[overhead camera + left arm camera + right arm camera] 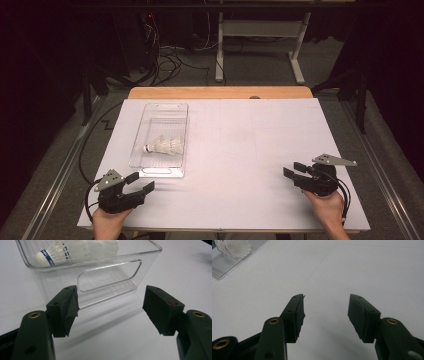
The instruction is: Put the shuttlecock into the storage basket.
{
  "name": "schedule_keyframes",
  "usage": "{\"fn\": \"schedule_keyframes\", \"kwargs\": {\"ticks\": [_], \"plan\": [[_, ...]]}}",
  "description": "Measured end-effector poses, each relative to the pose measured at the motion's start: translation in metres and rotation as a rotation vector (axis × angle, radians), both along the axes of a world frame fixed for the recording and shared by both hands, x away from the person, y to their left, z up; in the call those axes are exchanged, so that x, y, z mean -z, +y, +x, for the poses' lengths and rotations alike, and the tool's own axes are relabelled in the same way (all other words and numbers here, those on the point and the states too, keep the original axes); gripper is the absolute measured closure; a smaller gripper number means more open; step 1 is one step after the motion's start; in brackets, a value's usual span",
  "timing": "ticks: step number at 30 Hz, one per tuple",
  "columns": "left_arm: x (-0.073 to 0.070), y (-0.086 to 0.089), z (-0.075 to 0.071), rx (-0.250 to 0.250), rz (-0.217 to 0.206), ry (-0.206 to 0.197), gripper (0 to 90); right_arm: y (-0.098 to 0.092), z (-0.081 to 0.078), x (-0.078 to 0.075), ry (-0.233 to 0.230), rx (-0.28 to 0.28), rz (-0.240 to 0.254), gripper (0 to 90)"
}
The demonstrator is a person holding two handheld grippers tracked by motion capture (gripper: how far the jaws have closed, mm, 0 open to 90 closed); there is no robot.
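Observation:
A clear plastic bin lies lengthwise on the left half of the white table. Inside it rests a white shuttlecock on its side, cork toward the left. In the left gripper view its cork carries a blue band, and more white feathers lie beside it. My left gripper stands open just short of the bin's near end, its jaws facing the handle cut-out with nothing between them. My right gripper is at the near right, open over bare table, far from the bin.
A white sheet covers the table, with a wooden edge at the far side. Beyond it stand a desk frame and loose cables on the floor. A cable runs off the table's left side.

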State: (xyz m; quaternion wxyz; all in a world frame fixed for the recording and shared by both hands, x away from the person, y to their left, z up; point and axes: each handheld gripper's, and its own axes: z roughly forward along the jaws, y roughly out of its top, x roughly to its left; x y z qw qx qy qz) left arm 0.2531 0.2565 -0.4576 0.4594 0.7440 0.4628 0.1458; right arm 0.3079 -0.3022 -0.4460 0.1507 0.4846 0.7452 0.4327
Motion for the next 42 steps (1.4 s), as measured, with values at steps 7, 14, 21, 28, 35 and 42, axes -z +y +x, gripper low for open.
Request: {"fn": "schedule_keyframes", "kwargs": {"ticks": [7,14,21,28,35,42], "plan": [[0.0,0.0,0.0,-0.002,-0.001,0.0,29.5,-0.005,-0.008,0.001,-0.023,0.005,0.01,46.2],[0.0,0.0,0.0,-0.003,-0.002,0.0,29.5,-0.009,-0.013,0.004,-0.029,0.007,0.017,45.5],[0.0,0.0,0.0,-0.002,-0.003,0.002,29.5,-0.012,-0.017,0.006,-0.038,0.015,0.02,44.3],[0.001,0.0,0.0,-0.003,-0.005,0.009,29.4,-0.017,-0.021,0.009,-0.047,0.025,0.037,43.3],[0.001,0.0,-0.001,-0.003,-0.005,0.011,29.3,-0.024,-0.026,0.011,-0.058,0.042,0.053,42.6],[0.001,0.001,-0.001,-0.004,-0.005,0.01,29.3,-0.027,-0.031,0.012,-0.06,0.048,0.052,42.1]]}}
